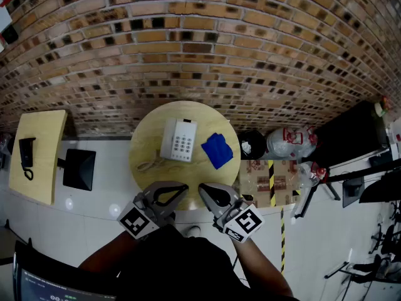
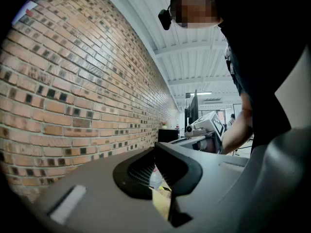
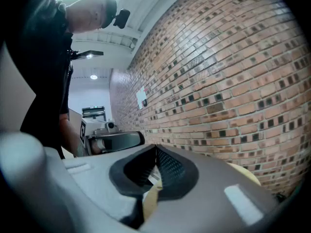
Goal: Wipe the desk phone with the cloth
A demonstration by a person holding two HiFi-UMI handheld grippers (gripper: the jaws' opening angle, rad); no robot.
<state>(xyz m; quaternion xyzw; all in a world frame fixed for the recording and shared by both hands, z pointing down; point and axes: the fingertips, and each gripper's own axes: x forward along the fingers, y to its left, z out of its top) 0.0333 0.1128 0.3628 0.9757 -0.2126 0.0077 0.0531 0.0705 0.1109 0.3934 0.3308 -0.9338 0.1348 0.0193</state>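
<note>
Round pale wooden table: lies just ahead of and below both my grippers, which I hold side by side over its near rim, presumably poised to begin. Left gripper and right gripper: jaws pressed together, nothing between them. White push-button desk phone: ahead of my left gripper, flat mid-table. Folded blue cloth: ahead of my right gripper, beside the phone, so that hand likely fetches it.
</note>
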